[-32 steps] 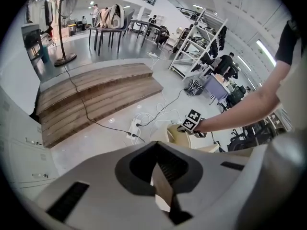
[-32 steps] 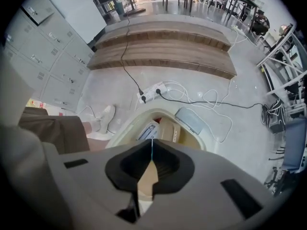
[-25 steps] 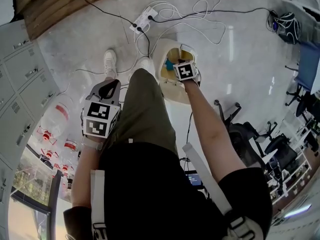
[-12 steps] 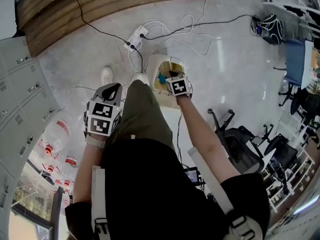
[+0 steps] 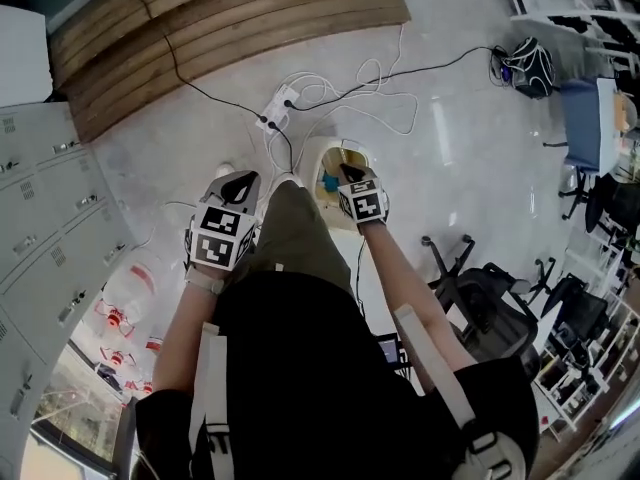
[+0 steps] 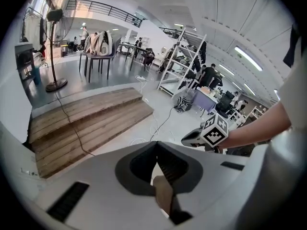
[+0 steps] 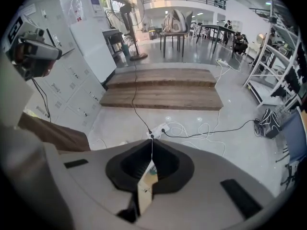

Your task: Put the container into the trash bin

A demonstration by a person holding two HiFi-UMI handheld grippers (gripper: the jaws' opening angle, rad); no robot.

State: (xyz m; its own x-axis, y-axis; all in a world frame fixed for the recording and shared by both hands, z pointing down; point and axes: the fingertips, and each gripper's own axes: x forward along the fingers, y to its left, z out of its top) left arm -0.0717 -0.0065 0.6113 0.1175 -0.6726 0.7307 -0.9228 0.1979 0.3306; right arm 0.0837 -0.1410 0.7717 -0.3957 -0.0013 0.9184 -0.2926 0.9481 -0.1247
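The cream trash bin (image 5: 322, 156) stands on the floor just ahead of the person's feet. Something blue (image 5: 330, 181) lies inside it, and I cannot tell if it is the container. My right gripper (image 5: 348, 172) hangs above the bin's opening, shut and empty. In the right gripper view, the right gripper (image 7: 151, 142) shows its jaws meeting, with a strip of the bin and a teal speck (image 7: 151, 172) behind the gap. My left gripper (image 5: 241, 178) is held over the person's left thigh. In its own view, the left gripper (image 6: 156, 143) has closed jaws with nothing between them, and the right gripper's marker cube (image 6: 215, 131) shows at right.
A white power strip (image 5: 280, 108) with looping cables lies just beyond the bin. Wooden steps (image 5: 220, 18) run behind it. Grey lockers (image 5: 40, 218) and large water bottles (image 5: 130, 288) are at the left, office chairs (image 5: 480, 298) at the right.
Both grippers have risen. The right one has lifted up away from the bin's mouth, still shut. The bin now looks smaller and farther below.
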